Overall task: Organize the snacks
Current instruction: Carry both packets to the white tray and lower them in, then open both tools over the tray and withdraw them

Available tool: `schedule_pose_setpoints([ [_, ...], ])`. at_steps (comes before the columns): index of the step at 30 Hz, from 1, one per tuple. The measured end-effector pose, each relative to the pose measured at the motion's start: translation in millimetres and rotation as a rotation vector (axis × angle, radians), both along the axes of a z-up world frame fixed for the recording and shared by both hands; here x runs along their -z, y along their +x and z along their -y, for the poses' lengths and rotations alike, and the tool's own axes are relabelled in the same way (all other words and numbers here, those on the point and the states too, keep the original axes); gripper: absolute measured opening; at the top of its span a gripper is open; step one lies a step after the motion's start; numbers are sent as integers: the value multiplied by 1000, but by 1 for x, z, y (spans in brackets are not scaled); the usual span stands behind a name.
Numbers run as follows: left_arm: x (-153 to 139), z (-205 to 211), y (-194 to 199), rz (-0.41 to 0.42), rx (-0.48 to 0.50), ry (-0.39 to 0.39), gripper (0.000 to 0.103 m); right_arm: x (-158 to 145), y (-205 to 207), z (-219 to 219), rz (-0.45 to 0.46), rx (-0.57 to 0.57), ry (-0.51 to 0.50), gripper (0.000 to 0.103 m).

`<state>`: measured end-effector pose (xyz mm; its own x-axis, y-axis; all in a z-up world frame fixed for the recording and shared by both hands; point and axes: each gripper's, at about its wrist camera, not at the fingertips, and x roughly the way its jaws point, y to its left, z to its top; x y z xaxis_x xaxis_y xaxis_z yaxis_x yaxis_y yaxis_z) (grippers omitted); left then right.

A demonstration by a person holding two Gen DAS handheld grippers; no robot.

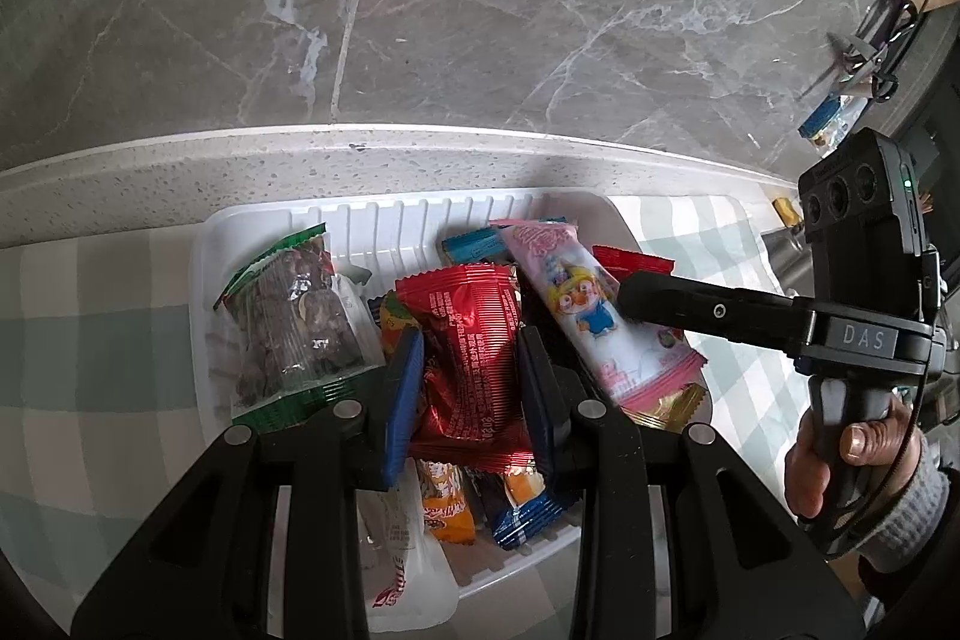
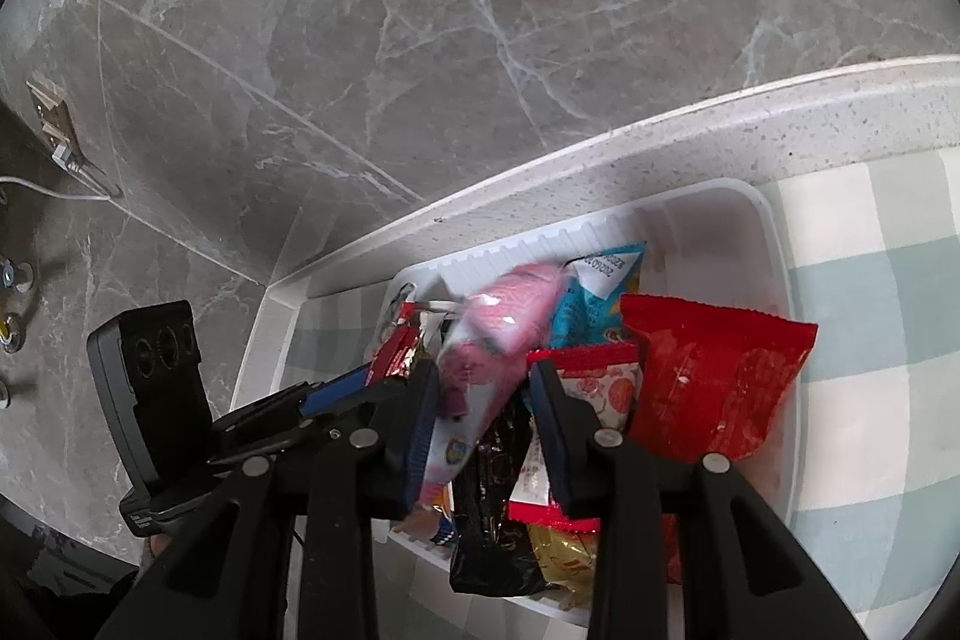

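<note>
- Placing step, I'd say: left tongs (image 1: 471,370) pinch a red snack packet (image 1: 468,340) and right tongs (image 2: 483,424) pinch a pink packet (image 2: 486,340), both over the white tray (image 1: 384,220) on the table.
- Next: lower gently, then let go.

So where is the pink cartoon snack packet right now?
In the left wrist view, the pink packet lies inside the white tray, right of the red foil packet, with the right gripper on it.
</note>
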<state>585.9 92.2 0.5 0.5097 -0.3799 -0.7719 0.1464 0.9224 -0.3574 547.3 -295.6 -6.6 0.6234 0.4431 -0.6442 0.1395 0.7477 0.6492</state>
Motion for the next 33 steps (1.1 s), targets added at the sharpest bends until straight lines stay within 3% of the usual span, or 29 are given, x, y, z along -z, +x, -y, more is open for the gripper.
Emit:
schedule_pose_setpoints([
  [7, 0, 4, -3, 2, -9, 31, 33, 0, 0, -2, 3, -2, -16, 39],
  [8, 0, 5, -3, 3, -11, 37, 35, -1, 1, -4, 3, -1, -21, 42],
  [10, -1, 6, -3, 9, -14, 47, 51, -2, -1, -4, 6, -2, -27, 45],
  [20, -13, 14, -9, 49, -10, 104, 57, -9, -13, -6, 19, 5, -33, 53],
  [29, -26, 18, -23, 78, -22, 150, 75, -26, -37, -7, 51, 23, -60, 73],
  [32, -33, 19, -32, 85, -25, 158, 81, -33, -49, -7, 57, 39, -79, 86],
  [33, -36, 19, -35, 89, -26, 162, 89, -36, -53, -8, 59, 43, -84, 92],
])
